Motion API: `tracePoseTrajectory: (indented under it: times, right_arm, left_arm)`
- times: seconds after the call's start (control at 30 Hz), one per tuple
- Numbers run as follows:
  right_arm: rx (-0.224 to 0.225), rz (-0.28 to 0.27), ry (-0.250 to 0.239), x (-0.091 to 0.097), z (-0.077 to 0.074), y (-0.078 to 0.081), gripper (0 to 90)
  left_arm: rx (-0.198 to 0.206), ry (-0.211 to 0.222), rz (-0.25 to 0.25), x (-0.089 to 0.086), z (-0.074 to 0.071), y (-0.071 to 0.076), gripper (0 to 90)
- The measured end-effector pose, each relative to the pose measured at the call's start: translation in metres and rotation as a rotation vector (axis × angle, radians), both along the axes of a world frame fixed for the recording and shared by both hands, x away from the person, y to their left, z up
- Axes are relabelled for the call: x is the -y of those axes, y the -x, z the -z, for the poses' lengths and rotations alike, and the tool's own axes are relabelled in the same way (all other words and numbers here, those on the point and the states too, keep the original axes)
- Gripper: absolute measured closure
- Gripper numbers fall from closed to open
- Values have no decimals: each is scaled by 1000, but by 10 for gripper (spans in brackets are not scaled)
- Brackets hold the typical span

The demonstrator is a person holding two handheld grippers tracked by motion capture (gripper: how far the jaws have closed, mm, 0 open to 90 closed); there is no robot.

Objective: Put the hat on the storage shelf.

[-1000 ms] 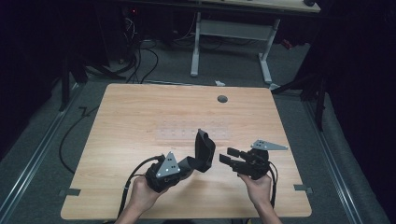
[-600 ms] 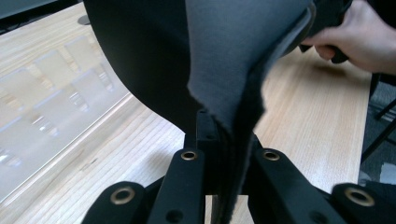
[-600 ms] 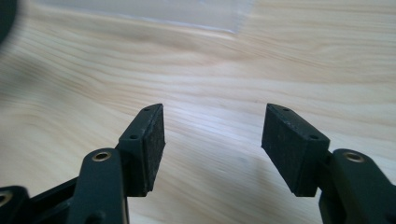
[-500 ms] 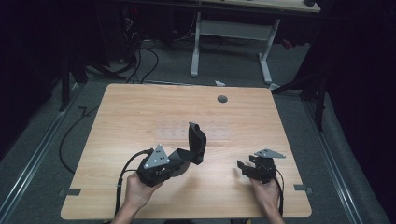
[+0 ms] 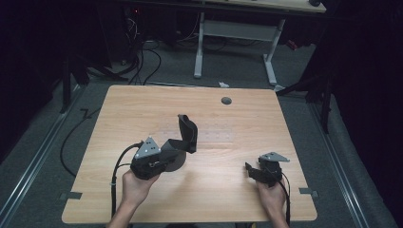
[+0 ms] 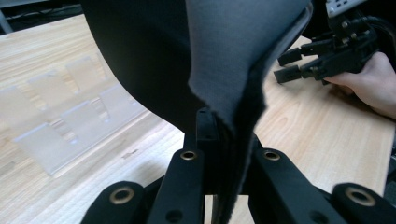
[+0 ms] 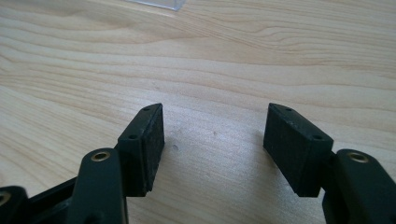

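A black fabric piece (image 5: pixel 188 132) with a grey inner face (image 6: pixel 224 60) stands up from my left gripper (image 5: pixel 183 145), which is shut on its lower edge (image 6: pixel 219 135) above the front middle of the wooden table (image 5: pixel 142 104). My right gripper (image 5: pixel 251 169) is held low near the front right, apart from the fabric, and its cable trails back along the hand. Its jaws stand open over bare wood with nothing between them (image 7: pixel 215 140). The left gripper view also shows the right gripper (image 6: pixel 292 65) farther off, in a hand.
A clear plastic tray (image 5: pixel 216 135) lies flat at the table's middle, just right of the fabric; its compartments show in the left gripper view (image 6: pixel 60 126). A grey round grommet (image 5: pixel 226 100) sits near the far edge. Desk legs and cables stand on the floor beyond.
The right gripper has drawn away from the fabric, to the right and toward the front edge. The left gripper has shifted slightly left and back with the fabric still in it.
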State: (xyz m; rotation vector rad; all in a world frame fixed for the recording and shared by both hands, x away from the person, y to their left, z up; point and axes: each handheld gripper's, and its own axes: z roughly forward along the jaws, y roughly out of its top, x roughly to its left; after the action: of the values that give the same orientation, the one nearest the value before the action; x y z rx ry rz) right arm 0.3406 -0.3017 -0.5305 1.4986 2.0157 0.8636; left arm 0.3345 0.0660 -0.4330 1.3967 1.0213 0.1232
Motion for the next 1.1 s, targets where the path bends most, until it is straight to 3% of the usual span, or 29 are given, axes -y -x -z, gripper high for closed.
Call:
tracePoseTrajectory:
  times: [0.1, 0.23, 0.6, 1.1]
  right_arm:
    - [2, -6, 10, -1, 0, 0, 383]
    - [2, -9, 8, -1, 0, 0, 374]
    - [1, -11, 8, -1, 0, 0, 369]
    - [0, -16, 9, -2, 0, 0, 359]
  left_arm:
    - [-14, 29, -13, -3, -2, -5, 859]
    - [16, 57, -47, -7, -11, -10, 859]
    - [57, 59, -108, -21, -23, -25, 859]
    - [88, 57, -163, -27, -30, -61, 859]
